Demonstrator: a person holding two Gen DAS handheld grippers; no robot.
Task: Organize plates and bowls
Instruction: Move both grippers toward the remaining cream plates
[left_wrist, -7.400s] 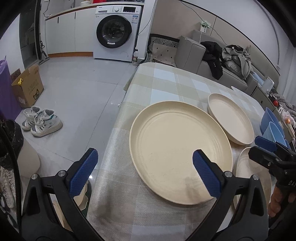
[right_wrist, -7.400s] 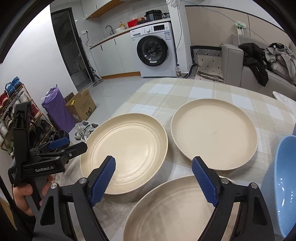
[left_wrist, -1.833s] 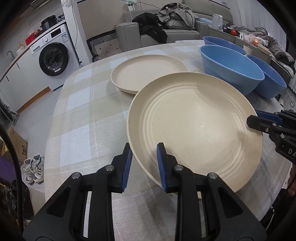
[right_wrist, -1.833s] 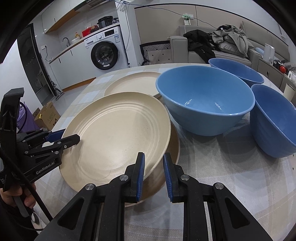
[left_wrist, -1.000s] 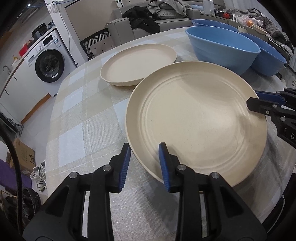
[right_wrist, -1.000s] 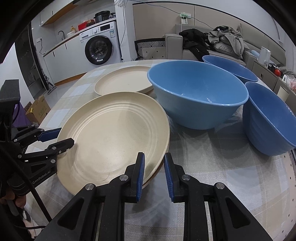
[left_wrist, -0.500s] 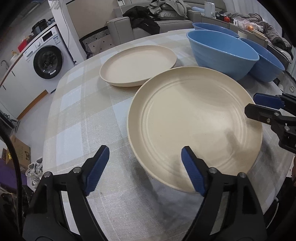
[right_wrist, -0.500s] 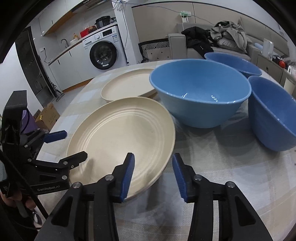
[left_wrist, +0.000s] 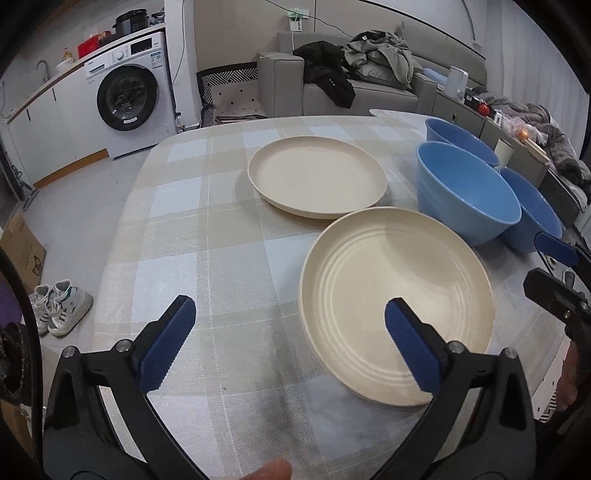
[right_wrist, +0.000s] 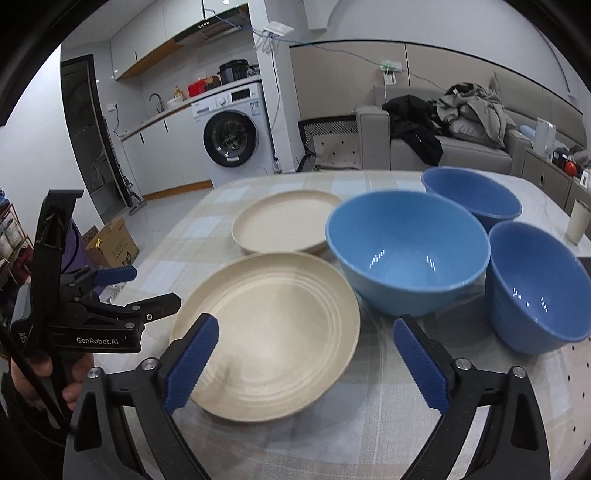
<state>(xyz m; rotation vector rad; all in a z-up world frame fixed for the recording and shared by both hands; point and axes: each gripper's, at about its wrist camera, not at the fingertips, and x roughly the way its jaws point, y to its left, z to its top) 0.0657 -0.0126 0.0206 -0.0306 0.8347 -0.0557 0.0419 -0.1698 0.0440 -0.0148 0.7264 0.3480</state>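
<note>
Both jaws are opening wide and empty: the left hand-held gripper (left_wrist: 290, 345) and right hand-held gripper (right_wrist: 304, 363) flank the ridged cream plate (right_wrist: 269, 339) lying on the checked surface (left_wrist: 207, 258). Beyond it sit another plate (right_wrist: 284, 221) and three blue bowls (right_wrist: 406, 251).

Left wrist view angled down over the table's (left_wrist: 177, 258) left side, right wrist view lower and closer, both sharing the ridged cream plate (left_wrist: 395, 306) (right_wrist: 269, 343), blue bowls (left_wrist: 465, 195) (right_wrist: 406, 251) and washing machine (left_wrist: 129, 92) (right_wrist: 232, 129).
</note>
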